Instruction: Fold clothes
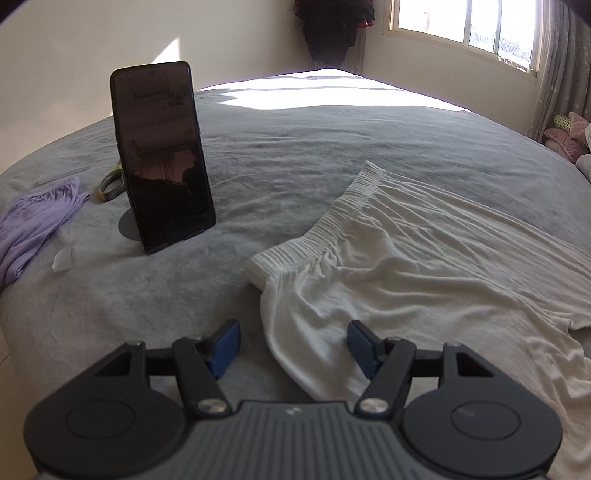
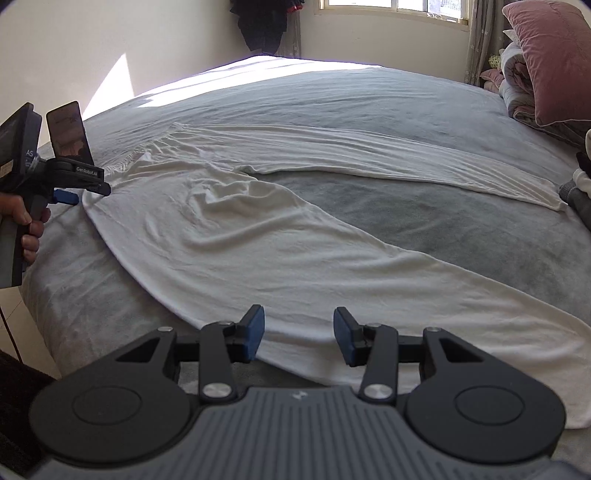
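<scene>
Grey bedding covers the bed, and nearest to the cameras both grippers hover low with their jaws wide apart and holding nothing: the left gripper at the hip edge of the white trousers, the right gripper over the near leg. Behind the waistband a phone stands upright, with a purple garment further left. Farthest are pink pillows and the window.

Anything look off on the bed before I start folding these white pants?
The white pants lie askew: legs splayed in a V, with bunched wrinkles near the crotch. A phone on a stand sits close to the waistband. Both tools are open, gripping nothing.
</scene>
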`<act>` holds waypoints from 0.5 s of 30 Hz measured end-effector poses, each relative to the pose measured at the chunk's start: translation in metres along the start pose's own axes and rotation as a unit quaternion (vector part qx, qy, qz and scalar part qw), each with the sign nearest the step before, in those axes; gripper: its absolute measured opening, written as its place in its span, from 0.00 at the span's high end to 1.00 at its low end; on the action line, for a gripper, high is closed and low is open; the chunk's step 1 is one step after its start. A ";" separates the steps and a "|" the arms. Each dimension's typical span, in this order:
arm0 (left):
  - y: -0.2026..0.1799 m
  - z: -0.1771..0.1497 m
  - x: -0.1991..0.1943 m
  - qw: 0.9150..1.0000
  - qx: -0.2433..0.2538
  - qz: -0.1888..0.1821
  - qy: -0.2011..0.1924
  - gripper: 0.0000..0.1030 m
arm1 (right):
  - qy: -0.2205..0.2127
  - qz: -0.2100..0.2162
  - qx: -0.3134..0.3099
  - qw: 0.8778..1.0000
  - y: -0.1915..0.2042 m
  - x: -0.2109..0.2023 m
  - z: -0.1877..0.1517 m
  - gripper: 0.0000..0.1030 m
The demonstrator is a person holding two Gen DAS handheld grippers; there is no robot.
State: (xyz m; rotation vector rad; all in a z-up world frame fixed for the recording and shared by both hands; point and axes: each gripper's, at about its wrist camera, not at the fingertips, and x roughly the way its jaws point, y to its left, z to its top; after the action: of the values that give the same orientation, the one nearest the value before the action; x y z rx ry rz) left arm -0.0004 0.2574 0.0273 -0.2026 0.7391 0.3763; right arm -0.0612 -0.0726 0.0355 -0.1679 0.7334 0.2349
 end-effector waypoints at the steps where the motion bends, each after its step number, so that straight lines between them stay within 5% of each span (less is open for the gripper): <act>1: 0.003 0.001 0.000 1.000 -0.009 -0.002 0.001 0.37 | 0.000 0.001 -0.004 1.000 0.006 -0.002 -0.004 0.56; 10: 0.015 0.003 0.001 0.998 -0.062 0.009 0.004 0.58 | -0.010 -0.007 -0.026 1.000 0.040 -0.009 -0.028 0.56; 15: 0.026 0.006 0.003 0.995 -0.090 -0.024 0.015 0.89 | -0.021 -0.021 -0.029 0.999 0.041 -0.005 -0.029 0.60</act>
State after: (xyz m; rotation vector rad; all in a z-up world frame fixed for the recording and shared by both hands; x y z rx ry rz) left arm -0.0057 0.2841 0.0284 -0.3968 0.7281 0.3952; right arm -0.0948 -0.0404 0.0147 -0.2328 0.6818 0.2192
